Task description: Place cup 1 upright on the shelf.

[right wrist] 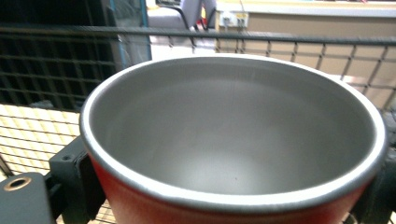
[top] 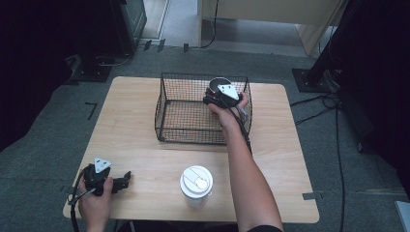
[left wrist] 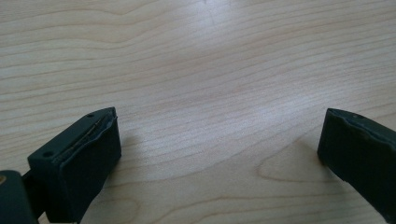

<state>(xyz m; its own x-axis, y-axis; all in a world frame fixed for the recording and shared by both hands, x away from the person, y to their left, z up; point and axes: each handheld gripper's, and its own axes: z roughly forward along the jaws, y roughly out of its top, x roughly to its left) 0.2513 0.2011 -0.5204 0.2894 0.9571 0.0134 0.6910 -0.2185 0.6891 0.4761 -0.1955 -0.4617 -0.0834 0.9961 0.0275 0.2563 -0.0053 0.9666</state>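
Observation:
A red cup point(right wrist: 233, 135) with a bare steel inside sits upright between the jaws of my right gripper point(right wrist: 224, 191), which is shut on its sides. In the high view this gripper point(top: 216, 96) holds the cup point(top: 218, 83) inside the black wire basket point(top: 164, 104), near the basket's far right corner. My left gripper point(top: 126, 178) lies at the table's front left, held by a hand. In its own view the left gripper point(left wrist: 219, 149) is open, with only bare wood between its jaws.
A white lidded tumbler point(top: 196, 183) stands near the table's front edge, between the two forearms. The basket's wire wall point(right wrist: 280, 37) rises just behind the cup. The light wooden table point(top: 130, 125) stands on grey carpet, with cables and dark stands around it.

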